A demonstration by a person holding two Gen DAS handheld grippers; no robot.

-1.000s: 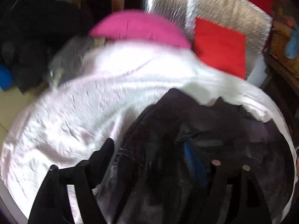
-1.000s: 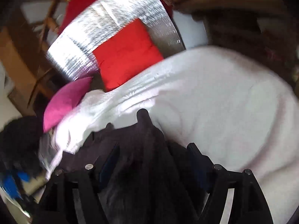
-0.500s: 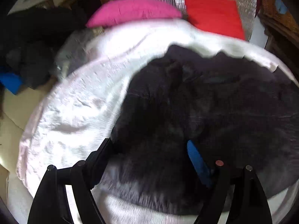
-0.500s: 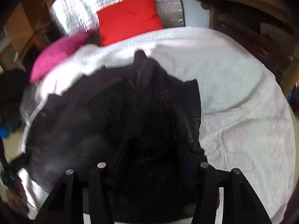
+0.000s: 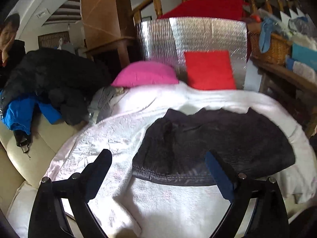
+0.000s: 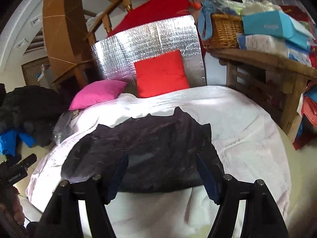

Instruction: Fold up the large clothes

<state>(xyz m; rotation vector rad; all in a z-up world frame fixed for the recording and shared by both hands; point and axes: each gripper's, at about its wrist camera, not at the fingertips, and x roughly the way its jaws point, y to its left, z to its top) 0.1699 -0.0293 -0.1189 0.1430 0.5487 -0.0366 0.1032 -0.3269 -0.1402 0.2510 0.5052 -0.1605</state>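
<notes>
A dark grey garment (image 5: 214,144) lies spread flat on a white blanket (image 5: 103,138) that covers a sofa. It also shows in the right wrist view (image 6: 142,148). My left gripper (image 5: 158,166) is open and empty, raised above the garment's near hem. My right gripper (image 6: 161,168) is open and empty, above the garment's near edge. The left gripper's body (image 6: 13,172) shows at the left edge of the right wrist view.
A pink cushion (image 5: 146,74) and a red cushion (image 5: 210,70) lean against a silver foil panel (image 5: 198,37) at the back. A pile of black and blue clothes (image 5: 43,83) lies at the left. A wooden shelf with a wicker basket (image 6: 223,30) stands at the right.
Both grippers have let go of the dark garment and pulled back and up. The garment, bunched and held a second ago, now lies spread flat on the blanket.
</notes>
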